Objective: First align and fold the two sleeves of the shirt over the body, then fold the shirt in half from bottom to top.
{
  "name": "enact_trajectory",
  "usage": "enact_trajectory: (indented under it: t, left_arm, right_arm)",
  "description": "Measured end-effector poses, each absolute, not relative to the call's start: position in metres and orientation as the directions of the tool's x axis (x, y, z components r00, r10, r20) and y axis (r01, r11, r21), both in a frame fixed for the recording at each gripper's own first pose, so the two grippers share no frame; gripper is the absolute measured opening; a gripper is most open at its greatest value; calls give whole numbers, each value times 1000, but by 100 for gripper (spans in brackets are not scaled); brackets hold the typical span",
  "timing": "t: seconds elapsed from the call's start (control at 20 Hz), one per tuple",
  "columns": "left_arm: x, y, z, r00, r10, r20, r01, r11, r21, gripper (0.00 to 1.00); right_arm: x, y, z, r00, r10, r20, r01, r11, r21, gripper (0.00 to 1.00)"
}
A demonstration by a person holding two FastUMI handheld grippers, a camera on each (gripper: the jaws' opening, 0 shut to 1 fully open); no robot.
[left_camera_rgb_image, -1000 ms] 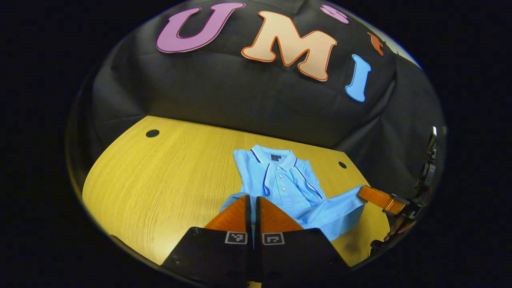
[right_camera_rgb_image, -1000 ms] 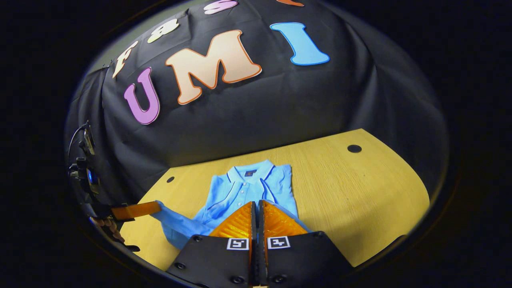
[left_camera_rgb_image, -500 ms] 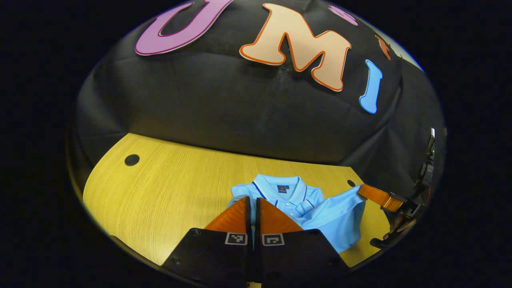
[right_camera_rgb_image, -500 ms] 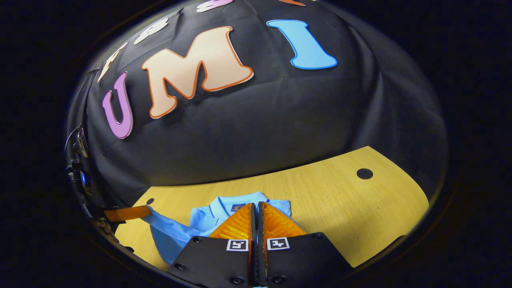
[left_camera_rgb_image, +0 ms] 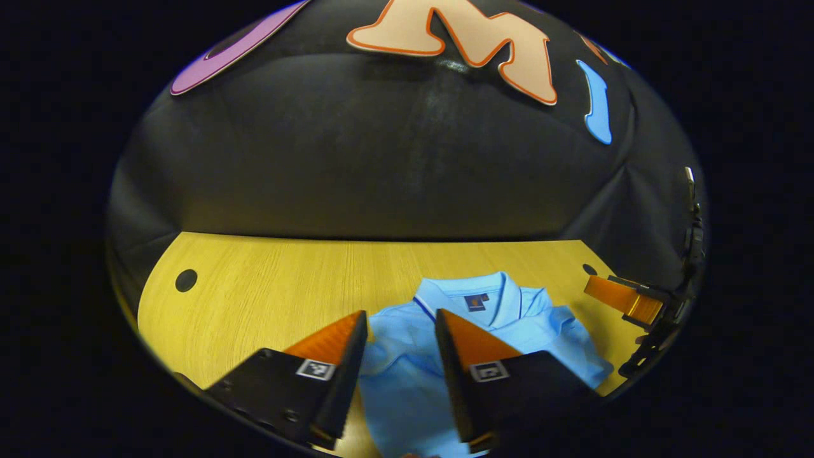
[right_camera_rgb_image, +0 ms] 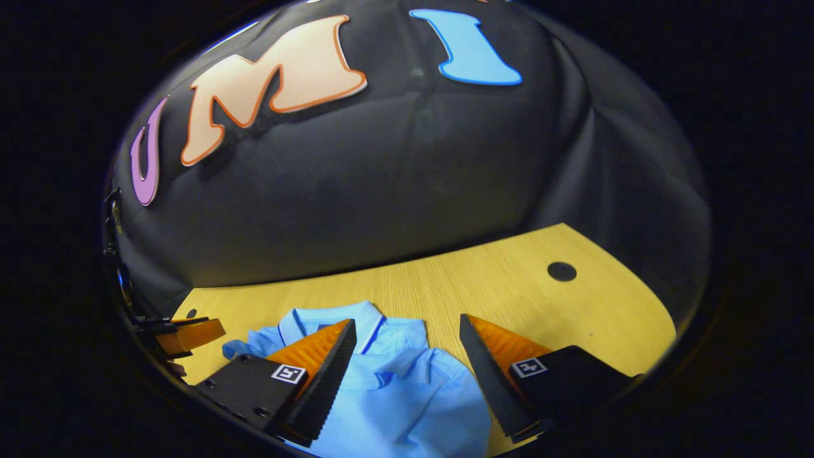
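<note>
The light blue shirt (left_camera_rgb_image: 407, 375) lies on the wooden table (left_camera_rgb_image: 273, 292), folded up, with the collar (left_camera_rgb_image: 470, 294) toward the black wall. The left gripper (left_camera_rgb_image: 397, 324) is released, its fingers spread above the shirt and holding nothing. The right gripper (right_camera_rgb_image: 407, 331) is also released, spread wide over the same cloth

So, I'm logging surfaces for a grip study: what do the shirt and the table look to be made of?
The shirt looks like soft matte knit fabric, likely cotton polo cloth: it creases and drapes, with a stitched collar. The table looks like wood or wood-look laminate: fine straight grain lines and a smooth, faintly satin yellow surface; which of the two can't be told.
</note>
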State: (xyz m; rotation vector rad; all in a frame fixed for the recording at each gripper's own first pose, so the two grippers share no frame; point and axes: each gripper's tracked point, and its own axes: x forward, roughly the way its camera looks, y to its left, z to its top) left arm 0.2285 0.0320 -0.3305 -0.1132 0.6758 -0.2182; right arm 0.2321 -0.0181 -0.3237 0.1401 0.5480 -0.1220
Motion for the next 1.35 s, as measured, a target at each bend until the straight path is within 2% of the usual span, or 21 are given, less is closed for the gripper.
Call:
enact_trajectory:
  t: [0.05, 0.1, 0.15, 0.25, 0.3, 0.35, 0.4, 0.5, 0.9, 1.0, 1.1, 1.2, 1.25, 1.3, 1.35]
  left_arm:
    - [226, 33, -314, 785, -216, -581, 147, 975, -165, 81]
    - [221, 32, -300, 810, -199, -551, 138, 979, -151, 85]
    - [215, 34, -282, 835, -171, -522, 121, 984, -129, 91]
    - [192, 31, -248, 866, -149, -478, 113, 988, -105, 97]
    - [182, 29, -233, 879, -142, -456, 111, 989, -94, 96]
    - [169, 28, -216, 892, -130, -433, 105, 991, -83, 96]
    - [157, 25, -201, 904, -124, -409, 100, 992, -79, 96]
    - [127, 19, -170, 923, -124, -364, 101, 991, -83, 96]
    - [37, 13, -108, 955, -101, -278, 102, 995, -10, 95]
    - [24, 12, -102, 958, -100, -271, 105, 995, 3, 94]
    - [14, 10, -98, 957, -104, -270, 109, 994, 2, 95]
    - [12, 9, -95, 957, -109, -268, 112, 994, -3, 95]
    - [11, 9, -91, 959, -111, -262, 114, 993, -3, 95]
    - [12, 11, -89, 960, -108, -257, 112, 994, 3, 95]
    - [13, 15, -85, 964, -97, -246, 103, 995, 12, 95]
  right_arm:
    - [227, -17, -307, 866, -75, -495, 136, 987, 88, 93]
    - [219, -16, -290, 883, -71, -465, 122, 989, 80, 98]
    - [211, -16, -272, 897, -66, -436, 111, 991, 77, 98]
    - [187, -14, -233, 928, -52, -369, 89, 993, 84, 98]
    - [174, -16, -213, 939, -51, -340, 83, 993, 82, 94]
    - [158, -18, -196, 948, -47, -314, 76, 994, 81, 98]
    - [143, -19, -180, 956, -40, -292, 64, 995, 74, 94]
    - [113, -24, -154, 966, -35, -258, 48, 998, 45, 98]
    - [16, -6, -109, 983, 30, -183, -23, 999, 42, 97]
    - [3, 1, -109, 981, 51, -187, -42, 998, 54, 94]
    - [-2, 11, -110, 978, 71, -196, -59, 996, 66, 97]
    - [-4, 20, -106, 976, 90, -196, -76, 994, 79, 94]
    - [-3, 22, -104, 977, 92, -191, -78, 994, 78, 97]
    - [-2, 23, -100, 979, 93, -180, -81, 994, 78, 93]
    - [-2, 27, -97, 980, 101, -172, -88, 993, 80, 97]
